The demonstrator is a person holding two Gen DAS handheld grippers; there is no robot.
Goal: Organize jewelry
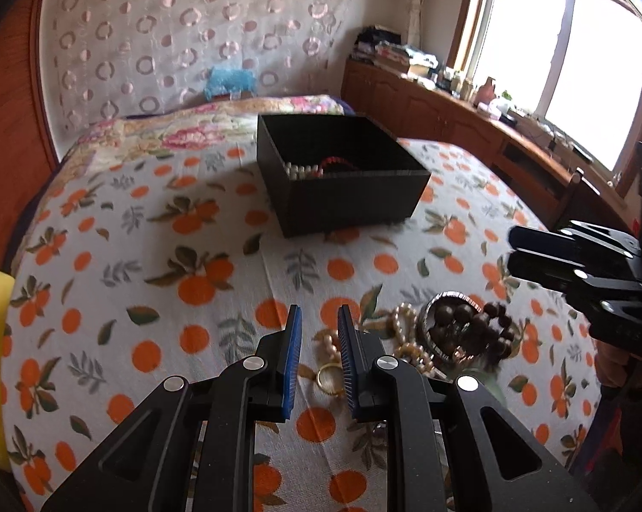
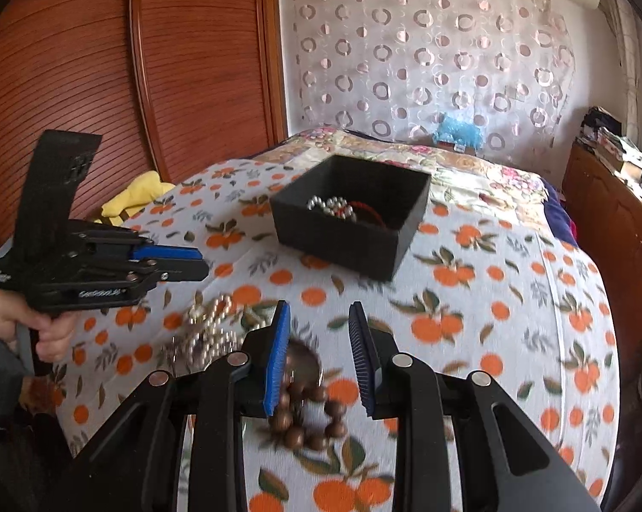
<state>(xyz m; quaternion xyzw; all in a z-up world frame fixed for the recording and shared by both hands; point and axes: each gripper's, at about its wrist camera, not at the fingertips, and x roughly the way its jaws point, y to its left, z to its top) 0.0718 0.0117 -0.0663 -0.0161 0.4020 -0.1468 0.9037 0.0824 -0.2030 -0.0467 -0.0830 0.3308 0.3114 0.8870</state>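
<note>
Orange-print bedspread (image 1: 201,256), square black box (image 1: 346,209)

Home bedroom. Bed wearing white cotton cover printed with oranges (image 1: 158,256), floral quilt (image 1: 218,123) lying behind. Sheer curtain with pink circle pattern (image 2: 427,55) hanging over far wall. Reddish slatted wooden wardrobe doors (image 2: 150,64) standing beside bed. Low wooden cabinet (image 1: 427,106) running under bright window (image 1: 555,64), carrying clutter, possibly books and bottles.
</note>
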